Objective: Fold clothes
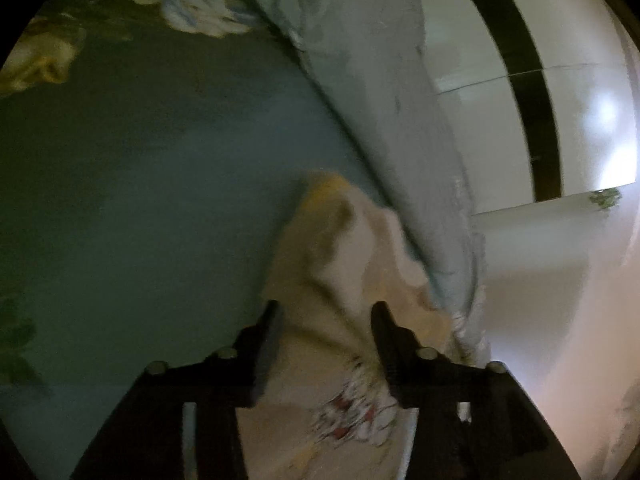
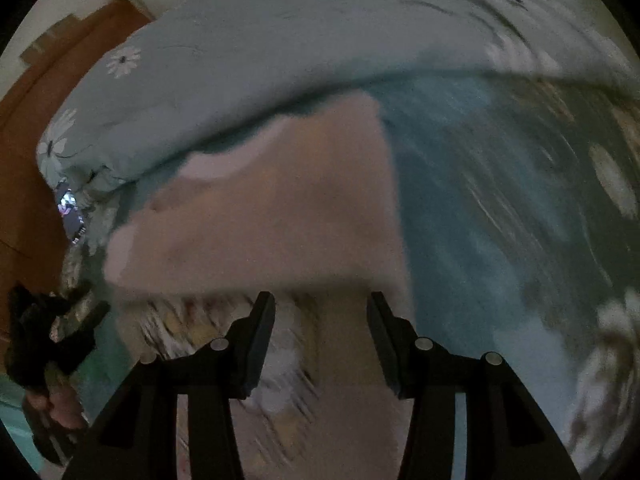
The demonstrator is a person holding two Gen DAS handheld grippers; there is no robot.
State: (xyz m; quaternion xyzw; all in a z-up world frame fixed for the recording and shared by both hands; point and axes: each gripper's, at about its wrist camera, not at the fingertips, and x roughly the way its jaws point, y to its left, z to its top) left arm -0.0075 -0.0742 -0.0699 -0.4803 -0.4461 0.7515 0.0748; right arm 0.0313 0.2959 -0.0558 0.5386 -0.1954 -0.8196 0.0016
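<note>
A cream garment with a red and white print lies crumpled on the teal bed sheet. My left gripper is open, its two fingers standing either side of the cloth, which runs between them. In the right wrist view the same garment looks pinkish beige, lies flat and is blurred by motion. My right gripper hangs open just above its near edge, with nothing between the fingers. The left gripper and a hand show at the lower left of that view.
A pale grey-blue quilt with daisy prints is bunched along the bed's edge. White floor tiles with a black stripe lie beyond it. Brown wooden furniture stands at the left. More crumpled cloth sits at the far end.
</note>
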